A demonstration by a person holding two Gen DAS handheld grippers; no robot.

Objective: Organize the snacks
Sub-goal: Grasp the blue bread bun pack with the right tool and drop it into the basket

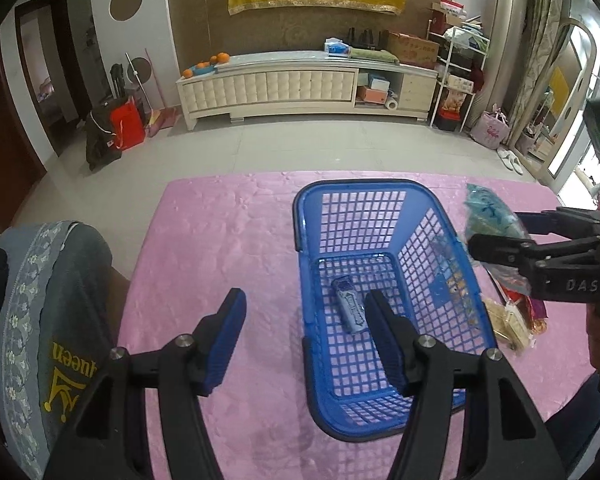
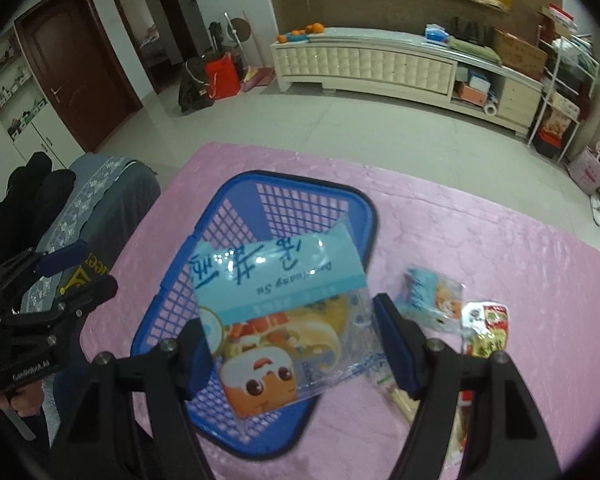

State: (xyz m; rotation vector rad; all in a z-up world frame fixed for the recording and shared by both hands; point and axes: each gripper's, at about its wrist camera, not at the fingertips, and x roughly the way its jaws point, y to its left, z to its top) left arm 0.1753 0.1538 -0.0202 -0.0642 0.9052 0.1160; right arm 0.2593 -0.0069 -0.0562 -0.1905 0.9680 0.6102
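A blue mesh basket [image 1: 352,187] stands on the pink tablecloth [image 1: 220,240]. One small blue candy pack [image 1: 350,311] lies on its floor. My left gripper [image 1: 306,336] hangs open over the basket's near left rim with nothing between its fingers. My right gripper [image 2: 296,354] is shut on a light-blue pastry bag [image 2: 284,276] with a cartoon face. It holds the bag in the air above the basket [image 2: 300,179]. In the left wrist view the right gripper [image 1: 496,232] holds the bag [image 1: 486,208] just past the basket's right wall.
Loose snacks lie on the cloth right of the basket: a small blue pack [image 2: 428,296], a red and yellow pack [image 2: 486,328] and a clear biscuit pack [image 1: 508,324]. A chair with a grey cover [image 1: 40,320] stands at the table's left edge.
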